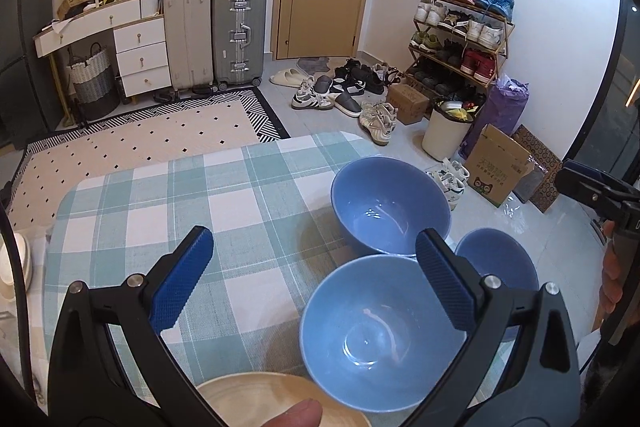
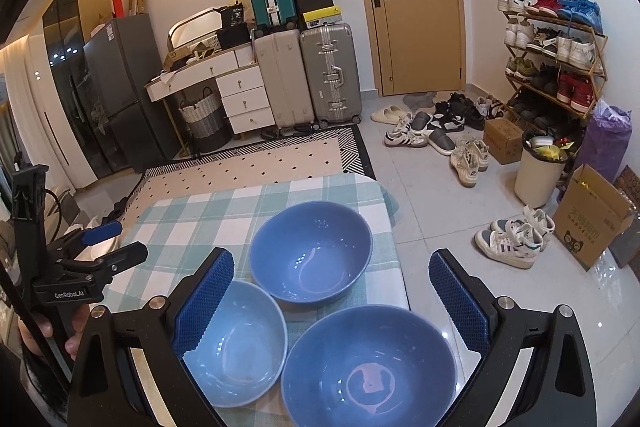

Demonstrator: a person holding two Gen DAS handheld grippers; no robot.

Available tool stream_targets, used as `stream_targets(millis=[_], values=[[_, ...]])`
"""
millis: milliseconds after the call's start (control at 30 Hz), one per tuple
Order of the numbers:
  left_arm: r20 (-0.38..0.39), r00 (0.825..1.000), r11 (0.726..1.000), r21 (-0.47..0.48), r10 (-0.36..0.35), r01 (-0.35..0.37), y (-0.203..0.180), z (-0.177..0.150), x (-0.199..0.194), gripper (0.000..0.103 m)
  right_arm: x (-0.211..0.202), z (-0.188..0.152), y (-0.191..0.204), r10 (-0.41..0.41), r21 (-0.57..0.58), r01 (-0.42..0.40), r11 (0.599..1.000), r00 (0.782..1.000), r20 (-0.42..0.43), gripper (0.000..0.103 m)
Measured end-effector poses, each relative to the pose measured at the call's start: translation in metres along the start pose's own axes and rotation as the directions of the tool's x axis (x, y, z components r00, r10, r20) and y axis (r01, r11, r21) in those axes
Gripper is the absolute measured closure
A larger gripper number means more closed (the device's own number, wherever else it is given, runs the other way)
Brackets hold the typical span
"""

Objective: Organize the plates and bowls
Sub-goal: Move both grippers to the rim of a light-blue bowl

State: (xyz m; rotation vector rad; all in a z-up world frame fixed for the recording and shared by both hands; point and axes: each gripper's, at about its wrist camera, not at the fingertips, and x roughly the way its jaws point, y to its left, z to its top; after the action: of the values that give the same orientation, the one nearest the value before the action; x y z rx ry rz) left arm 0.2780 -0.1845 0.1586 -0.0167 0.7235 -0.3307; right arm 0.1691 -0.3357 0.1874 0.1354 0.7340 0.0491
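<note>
Our left gripper [image 1: 316, 279] fingers apart, right gripper [image 2: 332, 299] fingers apart, three blue bowls [image 2: 312, 251] clustered on our checked tablecloth [image 1: 160, 195], cream plate [image 1: 248, 399] nearest.

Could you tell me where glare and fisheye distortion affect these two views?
Left wrist view: the glossy blue ceramic bowl carries white glare streaks, and dark corners vignette the frame. Right wrist view: the tan wooden door bows, and the shiny tiled floor reflects light.
</note>
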Motion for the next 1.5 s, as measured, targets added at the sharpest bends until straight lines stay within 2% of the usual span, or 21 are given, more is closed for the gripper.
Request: stream_targets(millis=[367, 667, 1167, 1500], values=[[-0.052, 0.999, 1.000, -0.011, -0.010, 0.010, -0.001, 0.014, 0.054, 0.002, 0.051, 0.007, -0.021, 0.004, 0.032, -0.001, 0.999, 0.997, -0.079, 0.003], [-0.119, 0.993, 1.000, -0.001, -0.007, 0.007, -0.003, 0.011, 0.106, 0.002, 0.094, 0.004, -0.032, 0.000, 0.042, 0.007, 0.999, 0.988, -0.154, 0.003], [-0.246, 0.969, 0.999, -0.033, -0.025, 0.017, -0.002, 0.008, 0.180, 0.002, 0.152, -0.009, -0.051, 0.013, 0.071, 0.006, 0.997, 0.964, -0.265, 0.003], [-0.290, 0.957, 1.000, -0.015, -0.020, 0.016, -0.013, 0.009, 0.208, 0.003, 0.190, -0.018, -0.055, 0.029, 0.068, -0.007, 0.998, 0.943, -0.332, 0.003]])
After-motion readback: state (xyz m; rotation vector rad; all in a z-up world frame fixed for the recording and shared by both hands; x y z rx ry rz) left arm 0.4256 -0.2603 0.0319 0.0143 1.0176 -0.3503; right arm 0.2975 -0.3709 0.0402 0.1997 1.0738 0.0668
